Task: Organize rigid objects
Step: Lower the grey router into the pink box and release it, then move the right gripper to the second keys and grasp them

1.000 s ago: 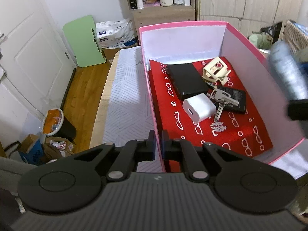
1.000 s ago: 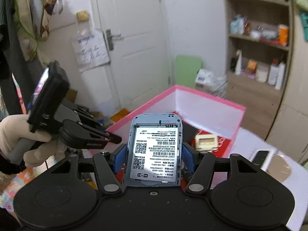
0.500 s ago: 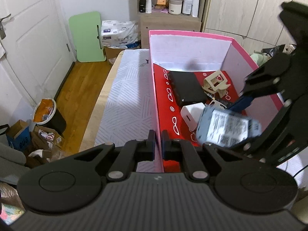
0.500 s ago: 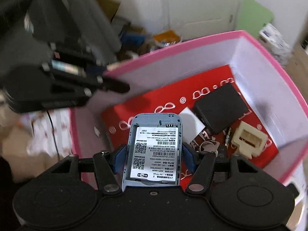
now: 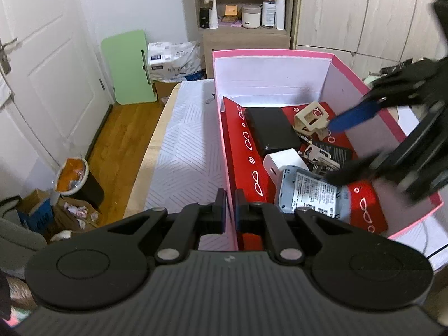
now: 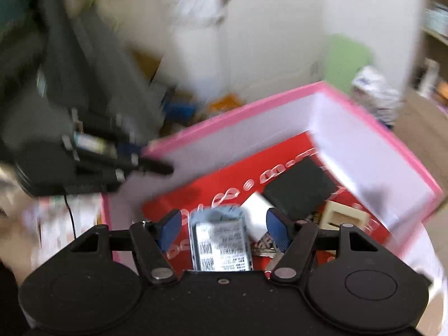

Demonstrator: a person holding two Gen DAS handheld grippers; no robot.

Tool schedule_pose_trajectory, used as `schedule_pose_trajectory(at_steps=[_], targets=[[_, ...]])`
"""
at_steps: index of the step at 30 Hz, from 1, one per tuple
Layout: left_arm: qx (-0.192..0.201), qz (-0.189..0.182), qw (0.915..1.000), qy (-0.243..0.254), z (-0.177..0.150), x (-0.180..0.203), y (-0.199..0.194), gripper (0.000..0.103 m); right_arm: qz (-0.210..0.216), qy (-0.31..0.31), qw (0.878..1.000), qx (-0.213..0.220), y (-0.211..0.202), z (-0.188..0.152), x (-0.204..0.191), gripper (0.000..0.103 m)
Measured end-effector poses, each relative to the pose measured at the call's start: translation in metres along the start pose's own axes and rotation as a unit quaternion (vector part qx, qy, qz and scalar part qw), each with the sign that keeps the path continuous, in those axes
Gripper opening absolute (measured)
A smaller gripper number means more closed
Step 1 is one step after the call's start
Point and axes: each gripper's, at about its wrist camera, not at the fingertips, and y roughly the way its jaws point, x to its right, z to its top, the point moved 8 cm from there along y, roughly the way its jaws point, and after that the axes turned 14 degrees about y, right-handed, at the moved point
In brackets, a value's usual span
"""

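Now the right gripper (image 6: 219, 231), jaws just opening clear of the grey device (image 6: 219, 245), should lift straight out while the left gripper (image 5: 230, 210) pinches the box wall (image 5: 228, 179)

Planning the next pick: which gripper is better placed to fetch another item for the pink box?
Right gripper: its jaws have just been opening, leaving the router in the pink box. Left gripper pinches the box wall.

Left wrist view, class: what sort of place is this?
Probably a bedroom at home: a white panelled door, pale wooden wardrobe doors, and an open wooden shelf of toiletry bottles and jars.
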Motion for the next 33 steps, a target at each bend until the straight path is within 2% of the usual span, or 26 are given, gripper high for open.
schedule_pose_trajectory(at_steps=[2, 5, 7, 11, 15, 18, 21, 26, 29, 33], targets=[[0.001, 0.004, 1.0000, 0.008, 0.000, 0.001, -0.001, 0.005, -0.005, 0.026, 0.997, 0.068, -0.030, -0.007, 0.004, 0.072], [0.002, 0.007, 0.9998, 0.016, -0.001, 0.002, -0.001, 0.005, -0.043, 0.010, 0.987, 0.153, -0.070, -0.028, 0.002, 0.074], [0.002, 0.005, 0.9998, 0.019, -0.002, 0.003, -0.002, 0.006, -0.059, 0.017, 0.983, 0.171, -0.086, -0.042, 0.002, 0.074], [0.000, 0.003, 0.9996, 0.027, -0.004, 0.004, -0.002, 0.006, -0.072, 0.051, 0.980, 0.181, -0.110, -0.076, -0.001, 0.074], [0.001, -0.004, 0.9998, 0.020, -0.003, 0.002, -0.001, 0.006, -0.109, 0.079, 0.969, 0.207, -0.128, -0.107, 0.011, 0.074], [0.003, -0.012, 0.9998, 0.013, -0.005, 0.001, -0.001, 0.007, -0.145, 0.122, 0.949, 0.253, -0.145, -0.131, 0.035, 0.074], [0.003, -0.017, 0.9998, 0.011, -0.006, 0.000, -0.002, 0.007, -0.199, 0.178, 0.924, 0.274, -0.157, -0.149, 0.068, 0.074], [0.005, -0.029, 0.9995, 0.012, -0.007, -0.001, -0.004, 0.008, -0.259, 0.198, 0.899, 0.293, -0.162, -0.165, 0.092, 0.074], [0.007, -0.036, 0.9993, 0.008, -0.007, -0.003, -0.004, 0.008, -0.265, 0.188, 0.902, 0.285, -0.151, -0.164, 0.092, 0.074], [0.010, -0.034, 0.9993, 0.011, -0.007, -0.001, -0.004, 0.008, -0.231, 0.203, 0.913, 0.267, -0.129, -0.162, 0.100, 0.073]])
